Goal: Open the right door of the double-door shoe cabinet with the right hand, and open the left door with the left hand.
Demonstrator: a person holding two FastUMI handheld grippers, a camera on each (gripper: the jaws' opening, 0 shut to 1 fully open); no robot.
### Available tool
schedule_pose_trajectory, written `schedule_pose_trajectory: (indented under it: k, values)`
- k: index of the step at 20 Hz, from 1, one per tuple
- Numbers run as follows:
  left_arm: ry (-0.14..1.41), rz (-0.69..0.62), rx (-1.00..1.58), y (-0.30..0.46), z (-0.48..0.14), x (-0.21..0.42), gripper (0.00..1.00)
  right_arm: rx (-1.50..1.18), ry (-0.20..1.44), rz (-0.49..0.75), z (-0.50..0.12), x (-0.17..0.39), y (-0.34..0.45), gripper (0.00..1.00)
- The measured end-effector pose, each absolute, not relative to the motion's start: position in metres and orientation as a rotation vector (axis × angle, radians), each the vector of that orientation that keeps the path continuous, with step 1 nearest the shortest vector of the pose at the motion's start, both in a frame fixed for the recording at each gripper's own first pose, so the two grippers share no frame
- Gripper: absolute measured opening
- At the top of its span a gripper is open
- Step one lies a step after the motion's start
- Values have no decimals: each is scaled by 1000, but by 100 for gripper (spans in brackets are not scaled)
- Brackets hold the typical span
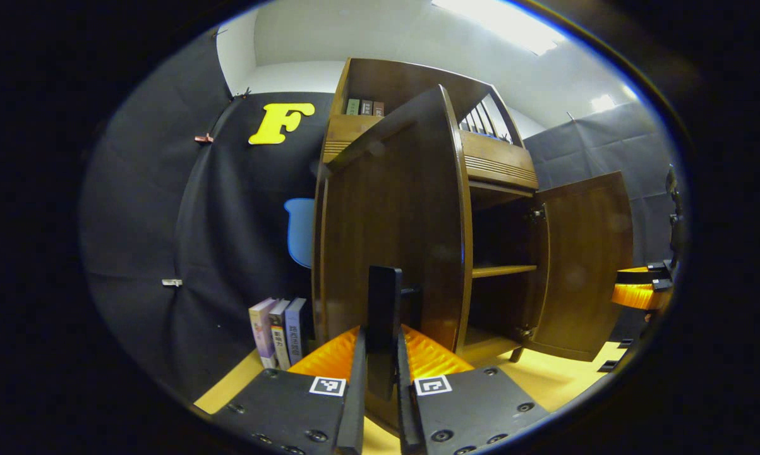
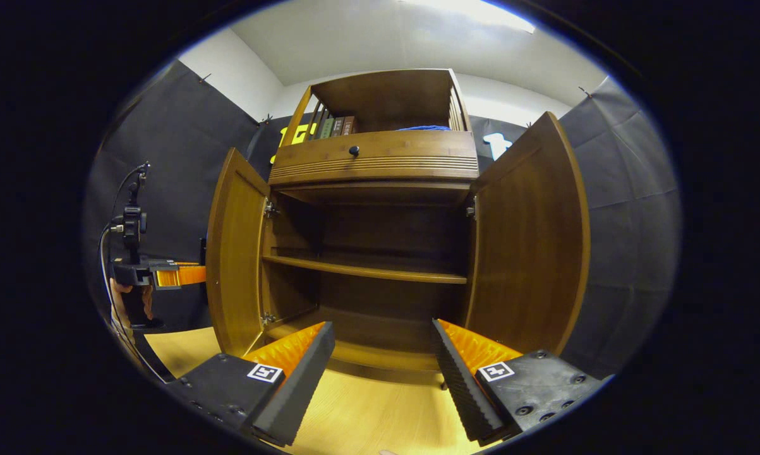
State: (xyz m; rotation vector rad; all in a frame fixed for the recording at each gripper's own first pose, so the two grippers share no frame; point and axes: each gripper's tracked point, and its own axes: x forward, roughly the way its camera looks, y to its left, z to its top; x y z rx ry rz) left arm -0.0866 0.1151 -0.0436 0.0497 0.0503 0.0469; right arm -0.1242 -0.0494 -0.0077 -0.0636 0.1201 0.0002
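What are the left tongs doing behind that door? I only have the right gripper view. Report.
Observer: The left tongs are shut on the dark upright handle of the left door.
Operator: Tell me what's on the floor beyond that door.
Observer: Three books stand upright there, beside the cabinet.
Operator: Name anything behind them.
Observer: A blue rounded shape shows against the wall cloth; I cannot tell what it is.
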Motion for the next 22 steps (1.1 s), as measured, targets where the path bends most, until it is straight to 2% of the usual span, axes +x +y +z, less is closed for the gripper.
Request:
schedule_pose_trajectory:
  k: [8, 9, 11, 17, 21, 22]
  values:
    - [44, 194, 73, 169, -39, -114, 25, -29, 130, 69, -17, -103, -21, 96]
    - [40, 215, 77, 177, -37, -119, 18, -20, 130, 72, -18, -101, -19, 96]
    - [30, 247, 69, 187, -30, -133, 18, -4, 129, 80, -19, -99, -15, 96]
    - [45, 193, -1, 157, -24, -165, 18, -50, 125, 8, -26, -80, -24, 97]
    - [62, 49, -43, 94, -28, -149, 18, -109, 123, -63, -31, -67, -27, 97]
    - [71, 35, -37, 88, -33, -141, 22, -127, 123, -73, -32, -66, -27, 97]
